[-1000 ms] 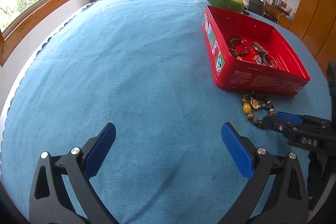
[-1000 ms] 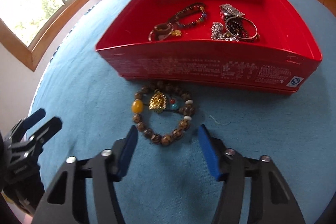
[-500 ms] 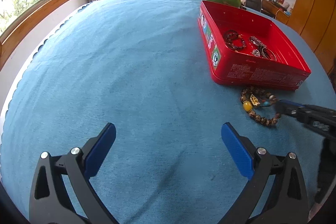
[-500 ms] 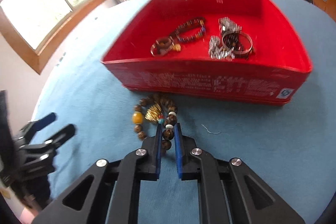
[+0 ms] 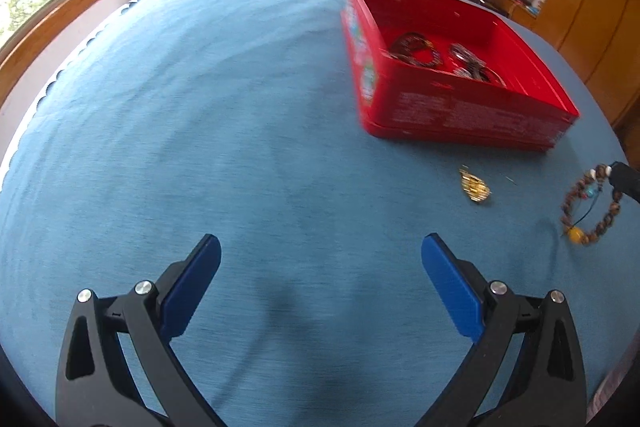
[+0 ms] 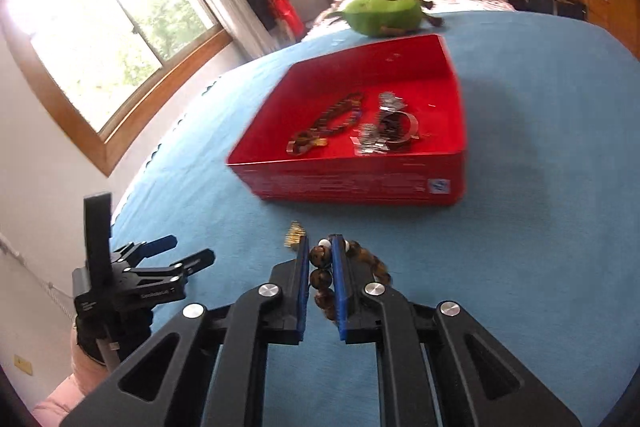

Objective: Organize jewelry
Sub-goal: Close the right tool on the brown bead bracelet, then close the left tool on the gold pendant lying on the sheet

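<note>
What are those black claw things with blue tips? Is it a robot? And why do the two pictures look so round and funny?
It is not a robot. A person holds one grabbing tool in each hand, and each tool carries a small round-eyed camera looking along its two fingers, which bends the picture.

One picture is from the left gripper; its fingers stand wide apart with nothing between them. The other is from the right gripper, which is pinching a brown bead bracelet and holding it above the blue cloth.

On the cloth sits a red box with more bracelets inside. A small gold charm lies on the cloth in front of it. Behind the box is a green plush toy.
</note>
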A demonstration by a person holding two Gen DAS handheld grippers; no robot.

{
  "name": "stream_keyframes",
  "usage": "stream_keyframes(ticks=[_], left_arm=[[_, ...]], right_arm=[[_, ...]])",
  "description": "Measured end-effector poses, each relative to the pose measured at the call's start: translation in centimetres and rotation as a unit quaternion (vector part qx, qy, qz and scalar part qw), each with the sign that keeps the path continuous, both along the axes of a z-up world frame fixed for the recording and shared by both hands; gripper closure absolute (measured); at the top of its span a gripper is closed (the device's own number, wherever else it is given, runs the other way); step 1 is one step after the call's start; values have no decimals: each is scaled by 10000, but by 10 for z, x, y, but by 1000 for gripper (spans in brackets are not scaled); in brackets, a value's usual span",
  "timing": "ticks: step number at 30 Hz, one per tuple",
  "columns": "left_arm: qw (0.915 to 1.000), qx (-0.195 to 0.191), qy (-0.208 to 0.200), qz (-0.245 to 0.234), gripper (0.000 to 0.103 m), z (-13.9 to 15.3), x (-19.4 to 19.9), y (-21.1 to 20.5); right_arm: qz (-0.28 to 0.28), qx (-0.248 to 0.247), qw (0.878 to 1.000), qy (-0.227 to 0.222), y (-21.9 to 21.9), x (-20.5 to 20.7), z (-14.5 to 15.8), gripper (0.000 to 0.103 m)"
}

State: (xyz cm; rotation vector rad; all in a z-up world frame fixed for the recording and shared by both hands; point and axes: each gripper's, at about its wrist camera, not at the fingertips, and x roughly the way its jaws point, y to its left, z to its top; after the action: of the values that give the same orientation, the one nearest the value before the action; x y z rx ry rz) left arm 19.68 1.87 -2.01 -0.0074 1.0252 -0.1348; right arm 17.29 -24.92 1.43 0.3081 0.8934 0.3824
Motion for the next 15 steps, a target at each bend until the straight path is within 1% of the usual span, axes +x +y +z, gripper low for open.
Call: stream_keyframes(ticks=[3,6,10,13,15], left_arm=[[9996,-169,159,-142,3,-2,6,-17],[9991,-264,291,-135,3,-1,16,-36],[9967,-488,625,-192,4,-6,37,-62],[9962,-447,718,-197,5,-12,45,-77],[9959,-379,779,-251,12,-17,50,-86]], right_arm=[[-184,25,9996,210,-16,5,-14,92],[-275,21,9988,394,-28,9,-26,92],[-375,-98,9974,602,-39,12,-44,92],[-435,-189,9962,726,-42,15,-52,92],[-414,-161,9957,808,-43,17,-57,92]])
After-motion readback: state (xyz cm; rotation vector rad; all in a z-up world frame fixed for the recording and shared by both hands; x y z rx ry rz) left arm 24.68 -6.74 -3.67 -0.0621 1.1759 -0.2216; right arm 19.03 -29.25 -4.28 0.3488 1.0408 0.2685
